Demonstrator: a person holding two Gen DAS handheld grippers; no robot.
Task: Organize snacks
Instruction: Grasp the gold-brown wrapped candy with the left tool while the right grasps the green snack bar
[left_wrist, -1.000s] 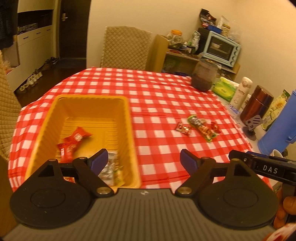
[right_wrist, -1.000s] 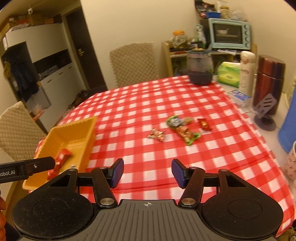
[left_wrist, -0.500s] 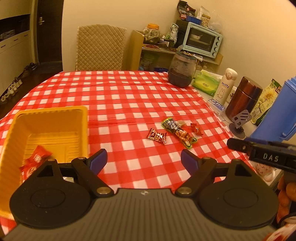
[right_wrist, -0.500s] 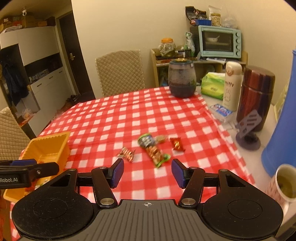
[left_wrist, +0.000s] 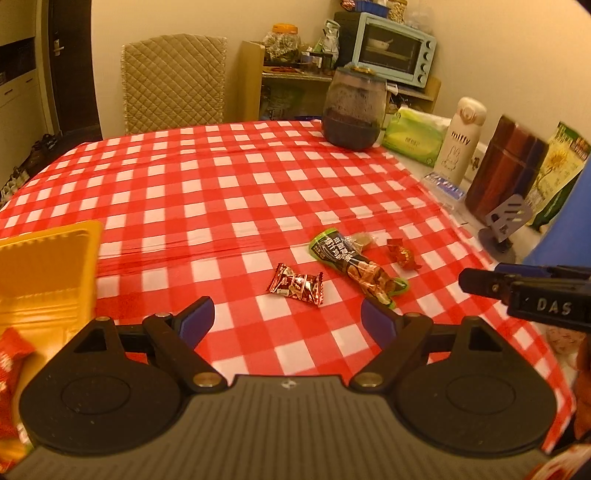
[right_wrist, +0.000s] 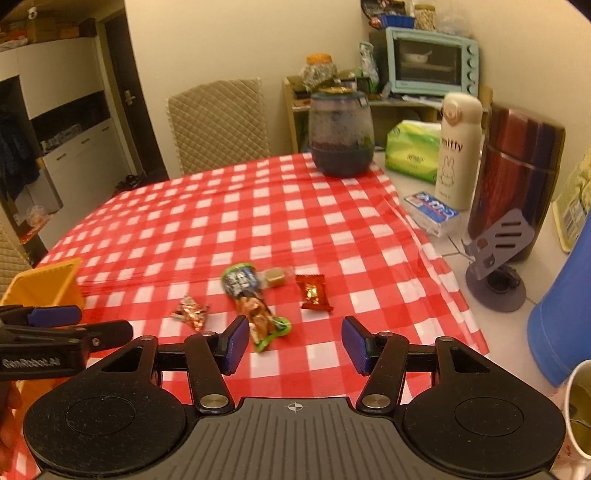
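Observation:
Several snacks lie on the red checked tablecloth (left_wrist: 221, 184): a red foil candy (left_wrist: 296, 284), a long green-ended snack bag (left_wrist: 354, 266), a small tan sweet (left_wrist: 362, 239) and a red-orange candy (left_wrist: 402, 254). They also show in the right wrist view as the foil candy (right_wrist: 190, 312), the bag (right_wrist: 251, 301), the tan sweet (right_wrist: 275, 276) and the red-orange candy (right_wrist: 313, 293). My left gripper (left_wrist: 286, 319) is open, just short of the foil candy. My right gripper (right_wrist: 293, 345) is open, just short of the bag's near end. The yellow bin (left_wrist: 44, 273) at the left holds a red packet (left_wrist: 11, 354).
At the table's right edge stand a dark jar (left_wrist: 354, 107), a green tissue pack (left_wrist: 413, 138), a white bottle (left_wrist: 460, 142), a brown flask (left_wrist: 506, 177), a phone stand (right_wrist: 495, 266), a blue jug (right_wrist: 565, 317) and a mug (right_wrist: 580, 406). A padded chair (left_wrist: 173, 81) is behind.
Both grippers have swung right and forward, away from the yellow bin and toward the loose snacks, which now lie closer. Both stay open.

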